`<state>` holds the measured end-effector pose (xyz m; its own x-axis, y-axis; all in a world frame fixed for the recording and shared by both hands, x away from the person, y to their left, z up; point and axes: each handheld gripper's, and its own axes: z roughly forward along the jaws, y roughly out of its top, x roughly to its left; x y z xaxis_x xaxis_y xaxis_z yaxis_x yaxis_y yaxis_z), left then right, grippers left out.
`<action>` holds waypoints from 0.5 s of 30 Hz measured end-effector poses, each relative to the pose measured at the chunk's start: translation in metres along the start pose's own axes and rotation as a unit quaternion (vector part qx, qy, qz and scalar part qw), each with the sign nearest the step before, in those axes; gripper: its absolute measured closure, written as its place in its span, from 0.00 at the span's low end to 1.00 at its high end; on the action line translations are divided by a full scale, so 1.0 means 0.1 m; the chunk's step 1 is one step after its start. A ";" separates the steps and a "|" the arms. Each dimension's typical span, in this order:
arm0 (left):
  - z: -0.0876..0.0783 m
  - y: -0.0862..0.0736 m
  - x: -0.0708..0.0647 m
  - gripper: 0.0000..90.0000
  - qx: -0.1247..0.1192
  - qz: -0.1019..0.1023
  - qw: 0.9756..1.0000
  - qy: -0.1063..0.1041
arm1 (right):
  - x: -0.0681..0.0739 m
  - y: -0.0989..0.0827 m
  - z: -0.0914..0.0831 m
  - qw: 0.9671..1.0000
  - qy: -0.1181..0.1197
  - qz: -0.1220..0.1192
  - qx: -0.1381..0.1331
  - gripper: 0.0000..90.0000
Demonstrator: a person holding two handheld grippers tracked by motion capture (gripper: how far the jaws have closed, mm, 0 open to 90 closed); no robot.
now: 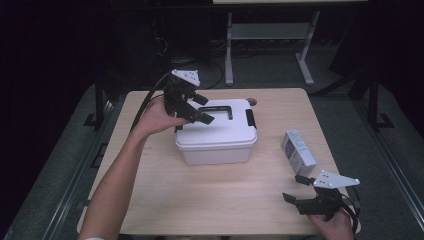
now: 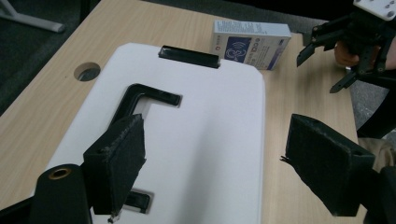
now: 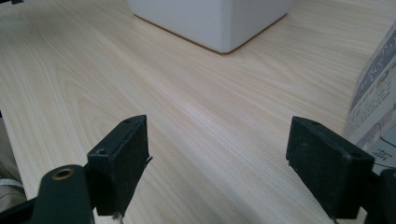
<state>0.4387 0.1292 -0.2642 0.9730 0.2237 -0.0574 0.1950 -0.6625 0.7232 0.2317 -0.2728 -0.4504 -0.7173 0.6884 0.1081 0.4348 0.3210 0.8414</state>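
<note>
Left gripper [image 1: 199, 107] is hovering spread over the white lidded box [image 1: 216, 131] sitting mid-table, pinching nothing. You are looking at stiff, slick plastic, probably light; the black handle [image 1: 219, 110] recessed in the lid is your hold. Contents are staying hidden. Right gripper [image 1: 295, 189], near right, is idling spread beside the carton [image 1: 298, 148].

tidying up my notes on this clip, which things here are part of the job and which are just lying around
In the job:
- white lidded box, with black handle and black latch
- left tongs, open above the lid
- right tongs, open, near the small carton

Lying about:
- small carton
- table, with a hole
</note>
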 end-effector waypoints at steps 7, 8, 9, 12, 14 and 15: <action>0.13 -0.03 0.22 0.25 0.022 -0.017 1.000 -0.010 | 0.01 0.00 0.01 1.000 -0.004 -0.003 0.003 0.23; 0.15 -0.04 0.25 0.24 0.025 -0.021 0.999 -0.012 | 0.01 0.00 0.01 1.000 -0.005 -0.004 0.005 0.23; 0.16 -0.05 0.27 0.24 0.026 -0.023 0.999 -0.012 | 0.01 0.00 0.01 1.000 -0.006 -0.005 0.005 0.23; 0.21 -0.04 0.34 0.25 0.028 -0.030 0.999 -0.018 | 0.01 0.00 0.01 1.000 -0.006 -0.003 0.003 0.23; 0.24 -0.03 0.36 0.25 0.033 -0.032 0.999 -0.018 | 0.01 0.00 0.00 1.000 -0.006 -0.002 0.003 0.23; 0.28 -0.01 0.40 0.25 0.035 -0.035 0.999 -0.021 | 0.01 0.00 0.01 1.000 -0.006 -0.002 0.004 0.23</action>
<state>0.4810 0.1188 -0.2861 0.9609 0.2411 -0.1363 0.2689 -0.6945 0.6673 0.2312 -0.2717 -0.4506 -0.7125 0.6946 0.0994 0.4366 0.3280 0.8377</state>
